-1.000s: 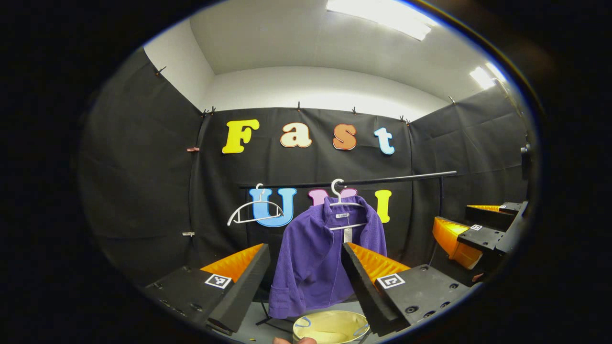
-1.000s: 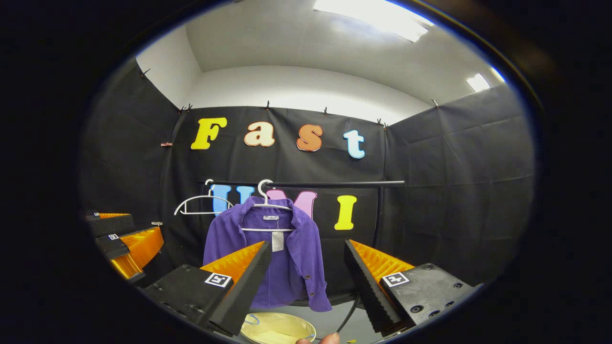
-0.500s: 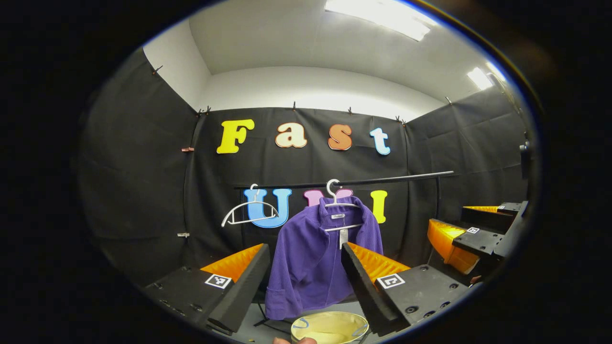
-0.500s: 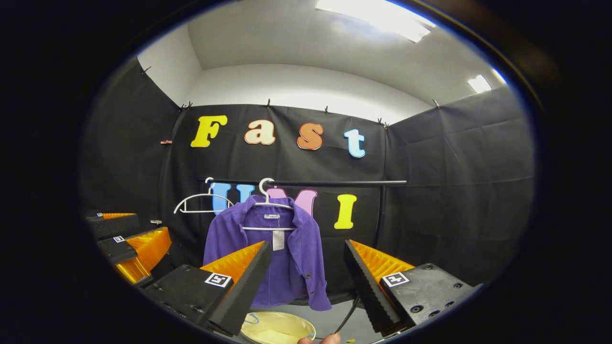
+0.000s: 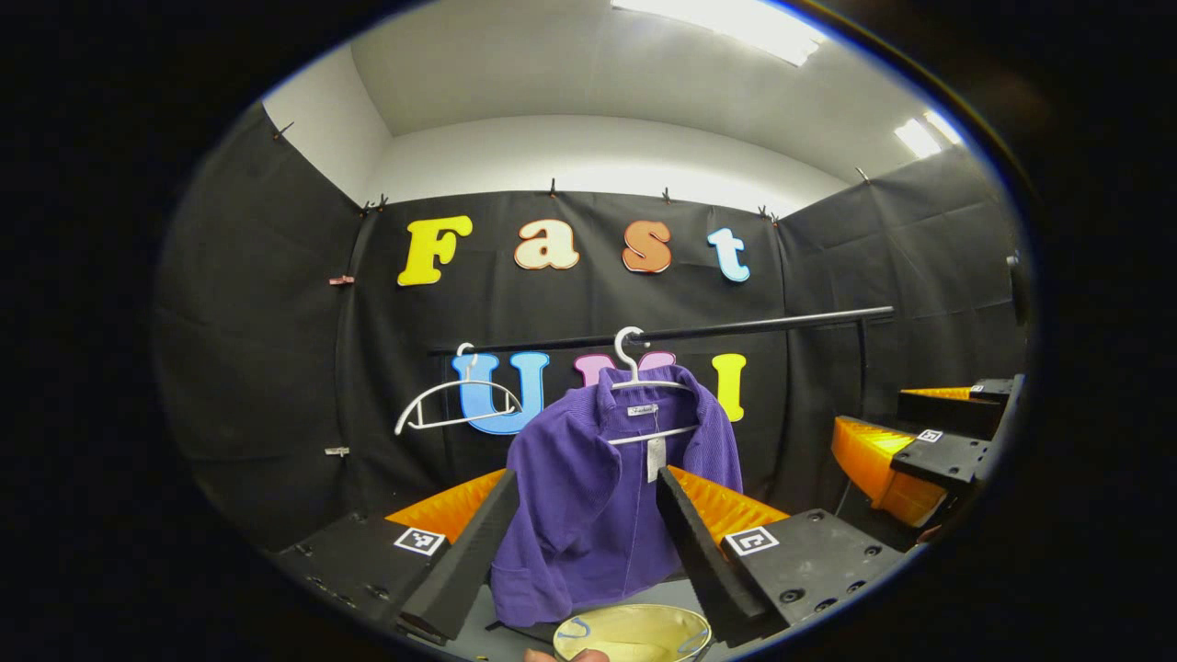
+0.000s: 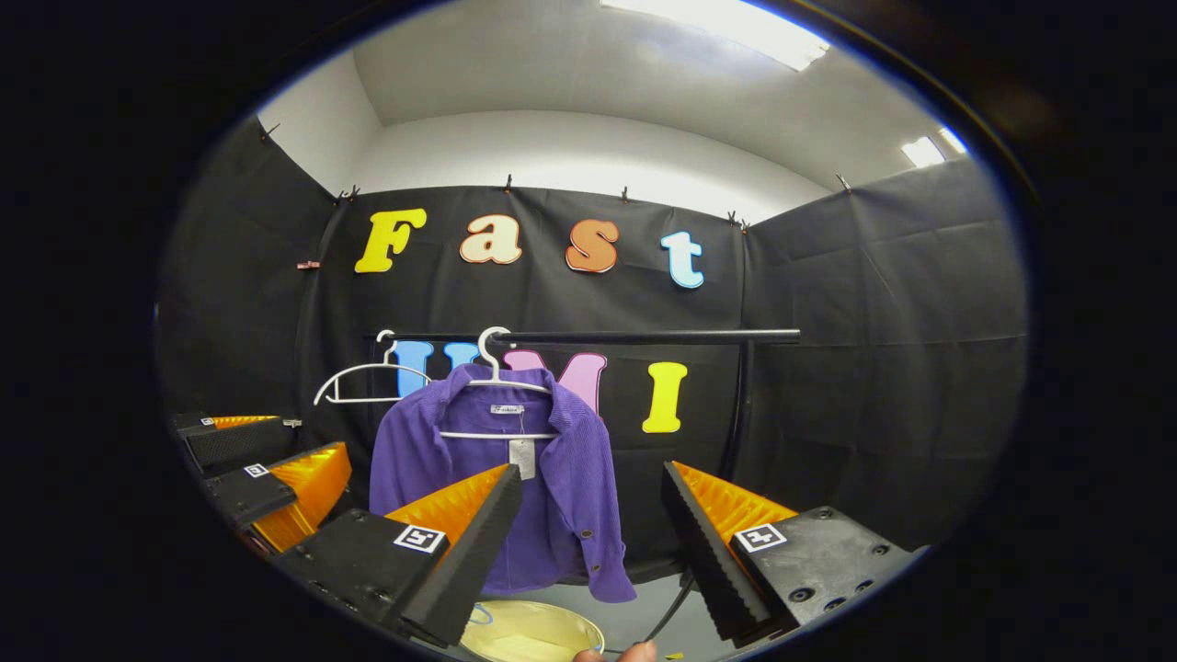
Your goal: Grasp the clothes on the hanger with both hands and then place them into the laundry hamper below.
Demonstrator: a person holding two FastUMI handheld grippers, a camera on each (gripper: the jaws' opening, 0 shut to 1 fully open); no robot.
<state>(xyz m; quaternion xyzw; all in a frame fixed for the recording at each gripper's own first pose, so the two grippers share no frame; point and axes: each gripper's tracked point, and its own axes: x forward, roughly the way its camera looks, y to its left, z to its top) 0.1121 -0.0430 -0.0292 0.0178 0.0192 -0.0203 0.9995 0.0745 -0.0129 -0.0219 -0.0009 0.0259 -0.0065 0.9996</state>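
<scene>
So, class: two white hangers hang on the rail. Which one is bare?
The left hanger is bare. The other white hanger, to its right on the black rail, carries the purple jacket.

Purple jacket hangs open-fronted on white hanger from the rail; pale yellow hamper below it, looks empty.
</scene>
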